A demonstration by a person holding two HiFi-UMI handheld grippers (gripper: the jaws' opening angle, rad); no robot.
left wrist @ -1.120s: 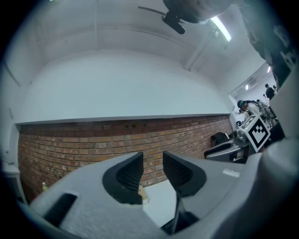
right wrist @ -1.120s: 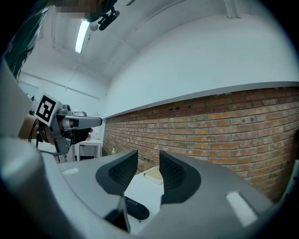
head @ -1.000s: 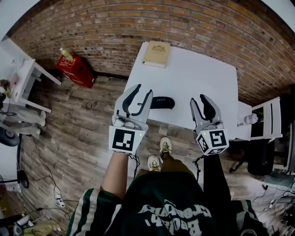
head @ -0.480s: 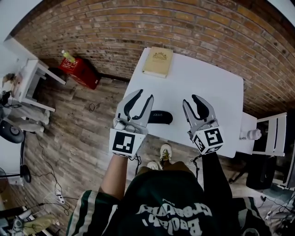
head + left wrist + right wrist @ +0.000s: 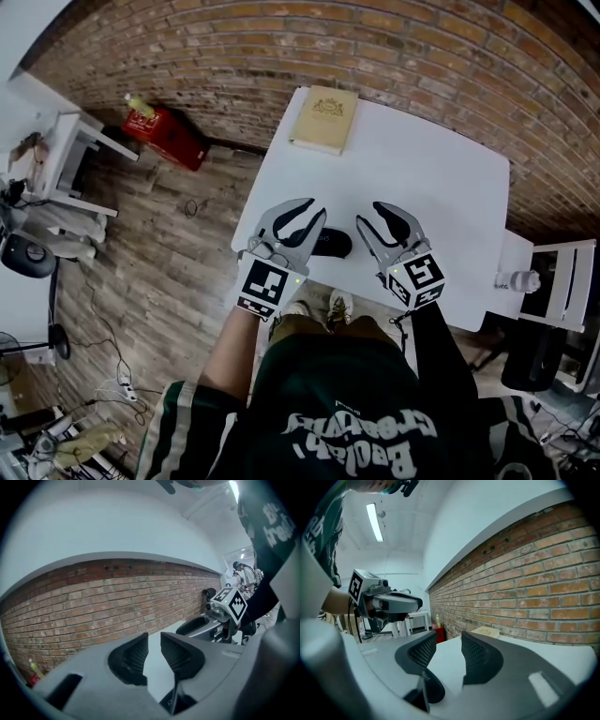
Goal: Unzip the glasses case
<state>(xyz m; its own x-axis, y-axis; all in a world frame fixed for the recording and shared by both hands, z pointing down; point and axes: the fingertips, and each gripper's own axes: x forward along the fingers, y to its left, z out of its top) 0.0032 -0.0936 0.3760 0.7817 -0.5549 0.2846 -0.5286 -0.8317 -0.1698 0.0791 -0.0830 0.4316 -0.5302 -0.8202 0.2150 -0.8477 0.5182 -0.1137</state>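
The black glasses case (image 5: 331,245) lies near the front edge of the white table (image 5: 422,169), partly hidden by the grippers. My left gripper (image 5: 313,209) hovers at the case's left end. Its jaws have just been closing and stand open with only bare table showing between them. My right gripper (image 5: 369,217) sits just right of the case, its jaws having just been opening, with nothing in them. In the right gripper view the case (image 5: 430,689) lies low under the left jaw of the right gripper (image 5: 449,641). The left gripper view shows the left gripper (image 5: 154,637) and a dark bit of case (image 5: 181,702) low down.
A tan book (image 5: 324,118) lies at the table's far edge. On the wood floor to the left are a red box (image 5: 165,137) and a white shelf (image 5: 71,142). A white chair (image 5: 555,281) stands at the right. A brick wall runs behind.
Both grippers have come down and inward from in front of the table and now flank the case. The left jaws have narrowed and the right jaws have widened slightly.
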